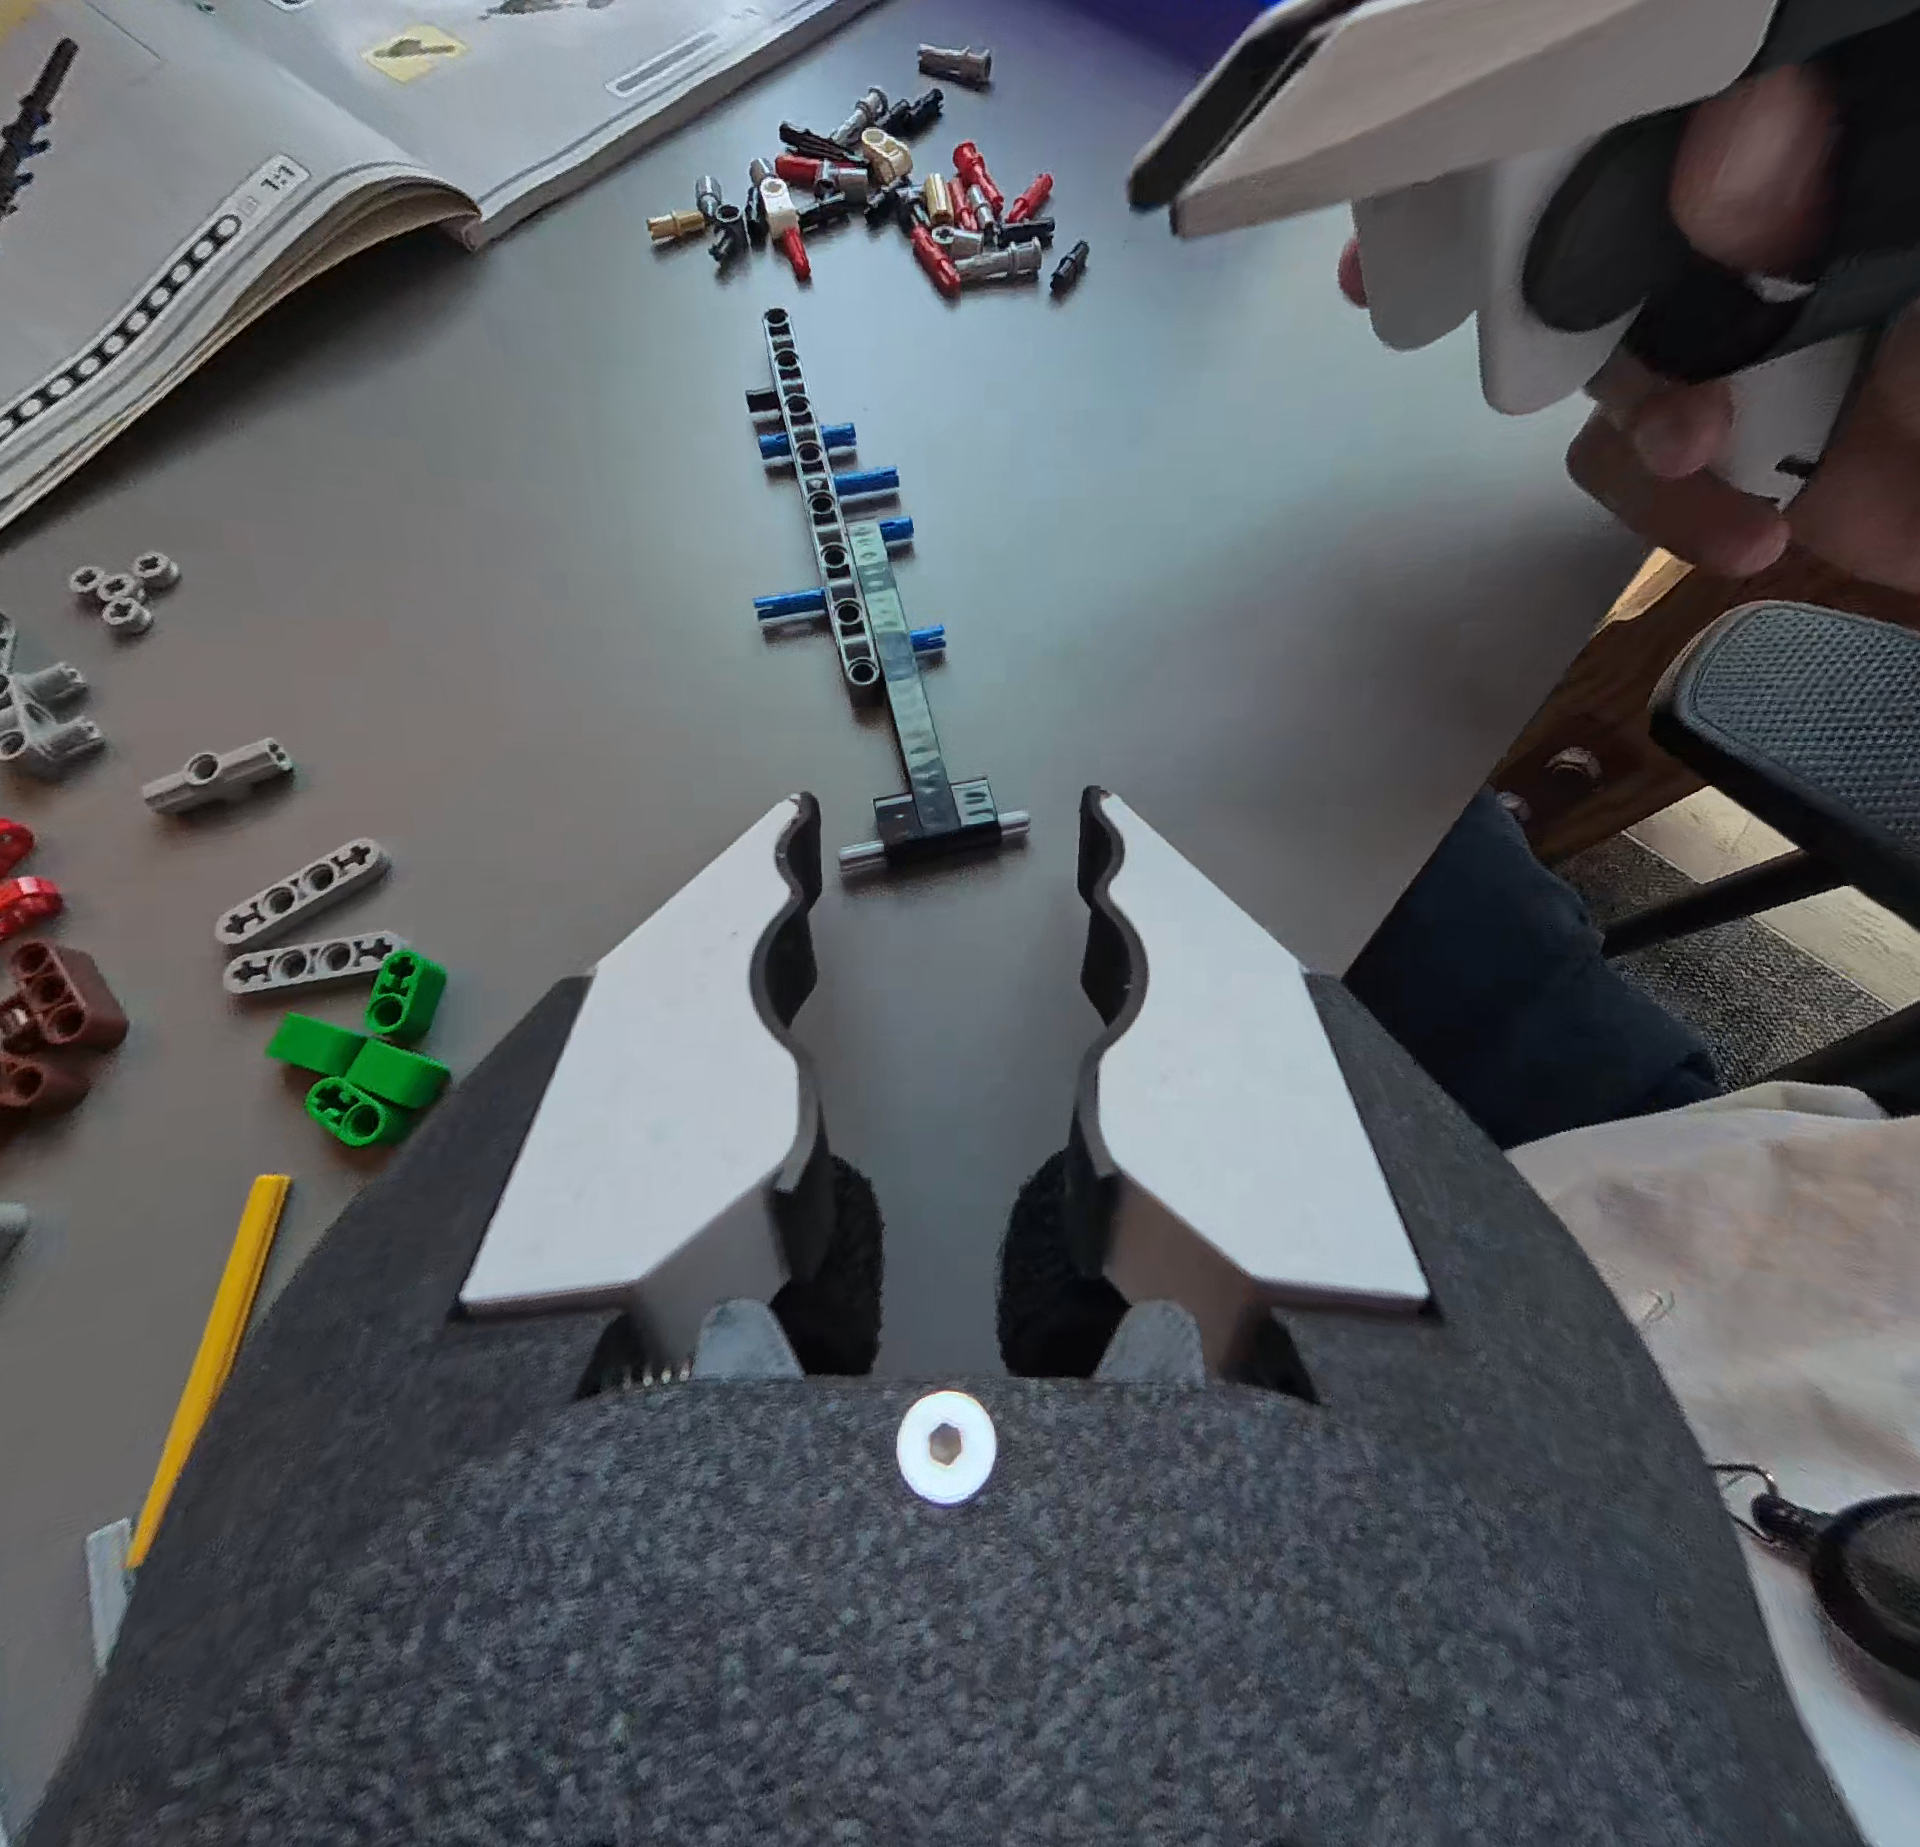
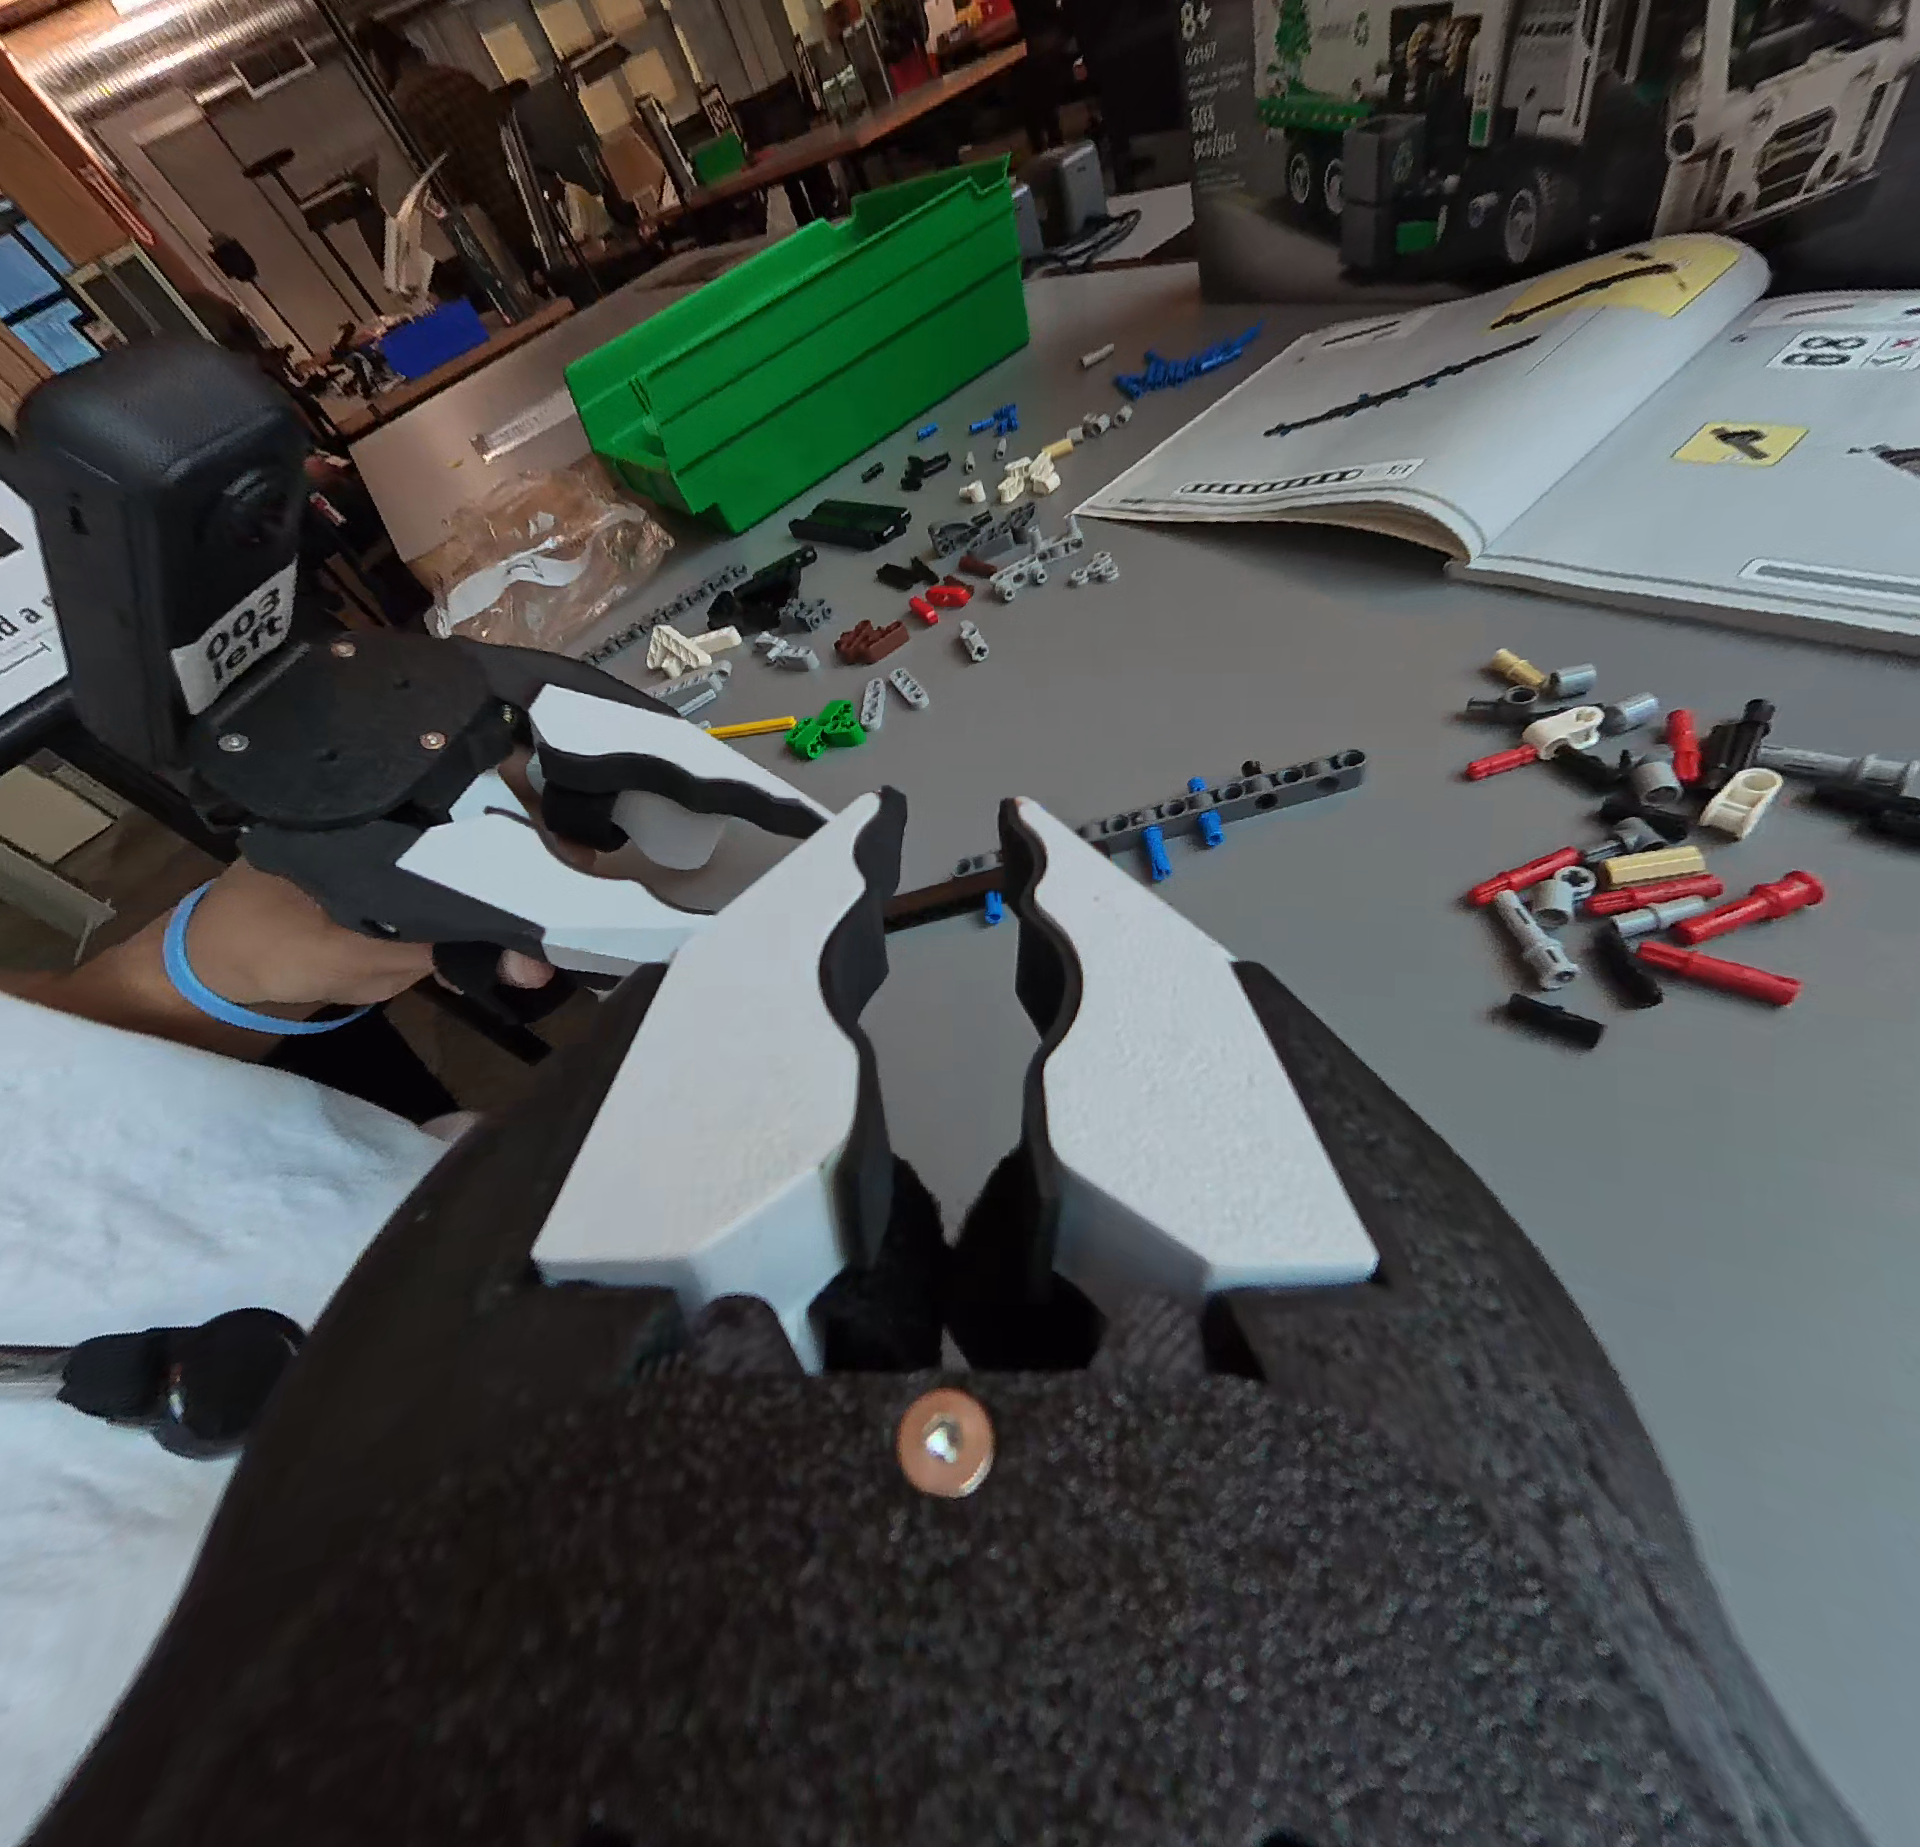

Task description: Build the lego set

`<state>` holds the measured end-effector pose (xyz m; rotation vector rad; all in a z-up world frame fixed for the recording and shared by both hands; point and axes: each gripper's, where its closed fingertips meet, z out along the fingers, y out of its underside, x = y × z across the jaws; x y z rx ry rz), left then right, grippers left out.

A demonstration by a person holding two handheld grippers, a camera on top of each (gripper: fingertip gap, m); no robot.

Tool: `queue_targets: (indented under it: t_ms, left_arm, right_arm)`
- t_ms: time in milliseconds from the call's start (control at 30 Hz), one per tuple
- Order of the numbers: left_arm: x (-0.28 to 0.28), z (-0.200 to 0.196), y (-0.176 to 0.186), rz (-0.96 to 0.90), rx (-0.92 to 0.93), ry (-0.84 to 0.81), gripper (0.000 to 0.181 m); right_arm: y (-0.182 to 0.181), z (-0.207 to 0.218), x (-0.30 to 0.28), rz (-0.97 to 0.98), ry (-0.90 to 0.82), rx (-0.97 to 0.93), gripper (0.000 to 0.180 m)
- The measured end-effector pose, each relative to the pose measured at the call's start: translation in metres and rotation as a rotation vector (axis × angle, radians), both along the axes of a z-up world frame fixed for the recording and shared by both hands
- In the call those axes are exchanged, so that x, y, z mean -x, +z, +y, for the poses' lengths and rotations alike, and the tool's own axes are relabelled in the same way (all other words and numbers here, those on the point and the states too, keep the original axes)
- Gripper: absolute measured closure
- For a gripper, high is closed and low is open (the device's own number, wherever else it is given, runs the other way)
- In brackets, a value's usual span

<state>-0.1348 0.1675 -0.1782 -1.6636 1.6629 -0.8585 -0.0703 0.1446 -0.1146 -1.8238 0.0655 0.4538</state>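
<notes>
The grey beam assembly (image 1: 842,571) looks light, stiff, pin-studded; grip its bare flanks. Left claw (image 1: 948,831) gapes empty just short of its T-end; right claw (image 2: 951,831) is narrowly parted, empty.

Pretty even daylight-ish lighting on the matte grey tabletop (image 1: 1195,571), soft shadows only. Some glare on the glossy dark flat strip of the long beam assembly (image 1: 906,675). The far white-and-black handheld gripper (image 1: 1164,199) is motion-blurred in the left wrist view. Heavy fisheye bending at the edges; the far background in the right wrist view is dim and soft.
</notes>
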Motion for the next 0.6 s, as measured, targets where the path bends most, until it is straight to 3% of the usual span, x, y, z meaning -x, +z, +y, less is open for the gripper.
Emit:
queue_targets:
  t_ms: [200, 333, 600]
  left_arm:
    - [-0.005, 0.007, -0.014, 0.094, -0.029, 0.04, 0.138]
    - [-0.005, 0.015, -0.014, 0.118, -0.055, 0.045, 0.157]
    - [-0.007, 0.039, -0.014, 0.159, -0.041, 0.072, 0.153]
  right_arm:
    - [0.008, -0.004, -0.031, -0.136, -0.103, -0.028, 0.163]
    - [0.011, -0.008, -0.062, -0.255, -0.216, -0.024, 0.164]
    - [-0.002, -0.013, -0.108, -0.267, -0.324, 0.03, 0.163]
